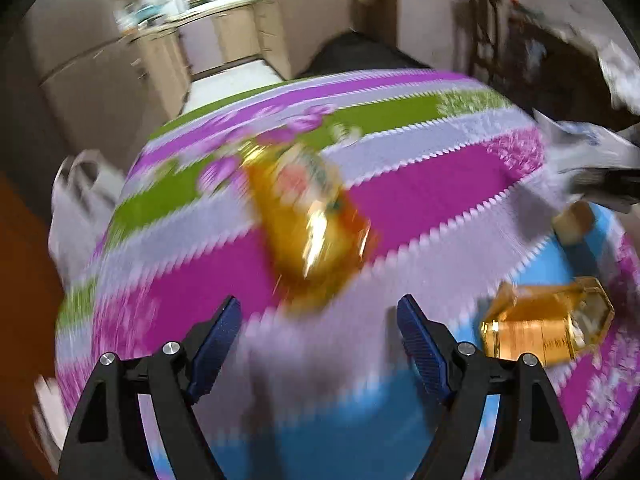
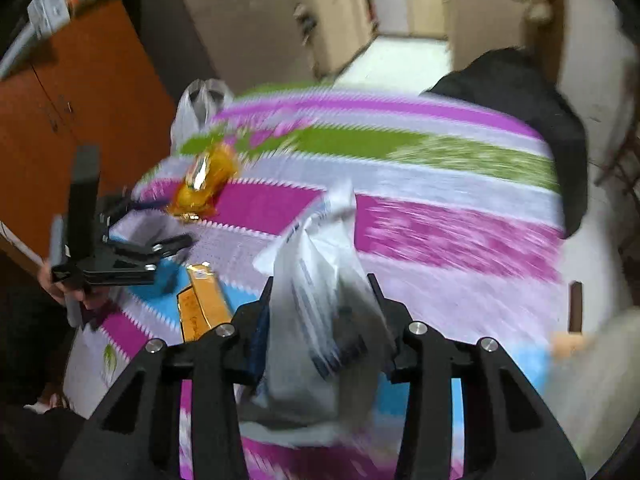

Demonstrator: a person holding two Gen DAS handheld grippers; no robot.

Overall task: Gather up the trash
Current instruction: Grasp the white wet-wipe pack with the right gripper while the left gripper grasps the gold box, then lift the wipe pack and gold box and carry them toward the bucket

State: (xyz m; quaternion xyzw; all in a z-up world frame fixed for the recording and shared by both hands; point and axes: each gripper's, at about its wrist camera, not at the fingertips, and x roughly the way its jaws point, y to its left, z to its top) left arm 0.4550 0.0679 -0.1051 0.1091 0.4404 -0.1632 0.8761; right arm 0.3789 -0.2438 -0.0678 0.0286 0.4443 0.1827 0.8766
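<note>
Big round table (image 1: 420,184) fills most of both views, covered in a striped cloth of magenta, lilac, green and blue. Its far edge curves across the upper middle of each frame, with pale floor and kitchen cabinets (image 2: 344,24) beyond. An orange cupboard (image 2: 80,92) stands close on the left of the right wrist view, and a dark chair back (image 2: 532,120) hugs the table's upper right edge. Lots of bare cloth on the right side.

A white bag (image 2: 200,108) hangs off the far left edge.

Right gripper (image 2: 320,300) has its jaws closed onto a white plastic bag (image 2: 316,280) with blue print, too blurred to read.

Left gripper (image 1: 320,320) is wide open with nothing between its pads (image 1: 218,340), hovering over bare cloth at the bottom of its frame.

Trash: a gold wrapper (image 1: 308,224) sits mid-table just beyond the left gripper, and an amber box (image 1: 548,320) lies lower right, just beside its right finger. Any lettering is smeared.
</note>
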